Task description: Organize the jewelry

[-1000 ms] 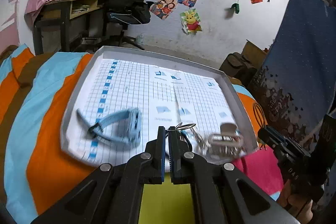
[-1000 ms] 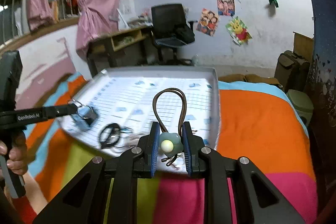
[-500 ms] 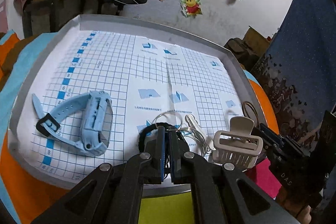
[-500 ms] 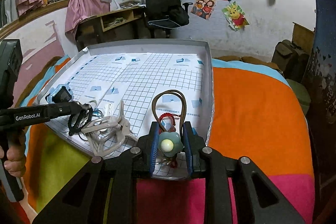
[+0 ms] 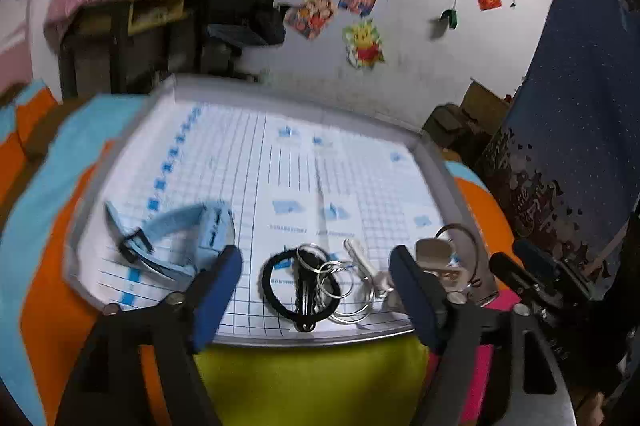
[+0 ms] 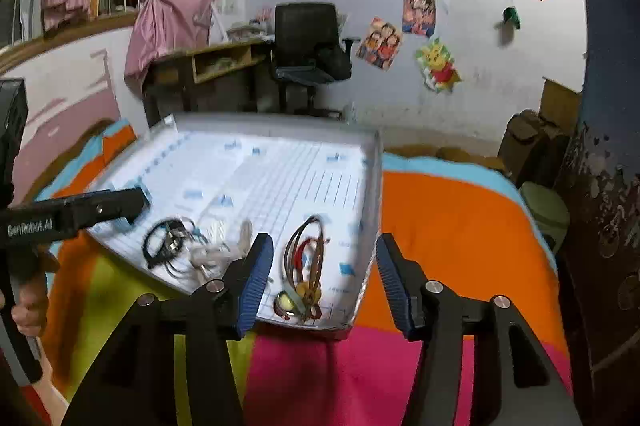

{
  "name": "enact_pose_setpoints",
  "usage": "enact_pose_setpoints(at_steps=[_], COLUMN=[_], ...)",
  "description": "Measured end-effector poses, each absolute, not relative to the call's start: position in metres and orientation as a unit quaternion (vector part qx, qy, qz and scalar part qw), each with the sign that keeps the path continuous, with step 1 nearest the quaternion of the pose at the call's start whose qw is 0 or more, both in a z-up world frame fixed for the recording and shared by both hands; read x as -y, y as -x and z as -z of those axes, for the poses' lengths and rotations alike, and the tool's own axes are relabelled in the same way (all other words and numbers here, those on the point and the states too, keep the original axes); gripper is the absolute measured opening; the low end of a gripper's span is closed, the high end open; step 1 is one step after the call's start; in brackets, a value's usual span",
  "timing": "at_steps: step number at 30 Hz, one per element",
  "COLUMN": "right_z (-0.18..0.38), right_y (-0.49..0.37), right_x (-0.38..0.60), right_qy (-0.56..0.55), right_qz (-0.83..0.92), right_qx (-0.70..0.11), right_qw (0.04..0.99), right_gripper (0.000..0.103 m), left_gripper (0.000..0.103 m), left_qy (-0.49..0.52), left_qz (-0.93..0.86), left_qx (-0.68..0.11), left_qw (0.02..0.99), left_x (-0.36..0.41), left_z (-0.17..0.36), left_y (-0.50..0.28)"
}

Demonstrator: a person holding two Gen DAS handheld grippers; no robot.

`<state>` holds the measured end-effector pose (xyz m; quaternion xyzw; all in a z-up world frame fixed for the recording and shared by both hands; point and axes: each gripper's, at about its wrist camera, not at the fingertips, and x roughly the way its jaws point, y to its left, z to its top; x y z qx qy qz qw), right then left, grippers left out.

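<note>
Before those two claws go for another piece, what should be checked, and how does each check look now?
1. Left gripper open, empty: ok.
2. Right gripper open, empty: ok.
3. Brown cord charm lies inside the tray: ok.
4. Black hair tie and key rings in tray: ok, but overlapping.
5. Blue watch in tray: ok.
6. Hair claw resting stable: cannot tell, partly hidden.

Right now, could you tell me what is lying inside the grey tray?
On the tray's grid paper lie a blue watch, a black hair tie tangled with metal rings, a pale claw clip and a brown cord bracelet. The fingers cover part of the clip.
</note>
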<state>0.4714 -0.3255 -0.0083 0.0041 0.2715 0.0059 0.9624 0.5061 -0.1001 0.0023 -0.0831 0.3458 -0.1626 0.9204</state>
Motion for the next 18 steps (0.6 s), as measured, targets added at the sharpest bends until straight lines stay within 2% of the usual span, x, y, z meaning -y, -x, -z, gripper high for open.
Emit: enact_pose_setpoints(at_steps=[6,8,10,18], right_z=[-0.039,-0.056,-0.075,-0.12], right_y=[-0.43,-0.414,-0.393,-0.312], right_x=[0.329,0.331,0.33,0.318], right_qy=[-0.013,-0.017,-0.019,-0.018], right_qz=[0.002,0.002,0.004,-0.009], right_qx=[-0.216,-0.196,-0.173,-0.12], right_qw=[0.976,0.98,0.985,0.993], right_gripper=[0.073,0.084,0.09,0.095], left_gripper=[0.098,0.101,0.103,0.103], left_qy=[0.065,0.065,0.064,0.043], left_qz=[0.142,0.126,0.116,0.091], left_qx=[-0.266,-0.237,-0.212,-0.132], left_qw=[0.951,0.961,0.968,0.986], left_x=[0.101,0.097,0.095,0.081], left_z=[-0.049,-0.065,-0.078,-0.127], left_y=[-0.462,-0.445,-0.428,-0.347])
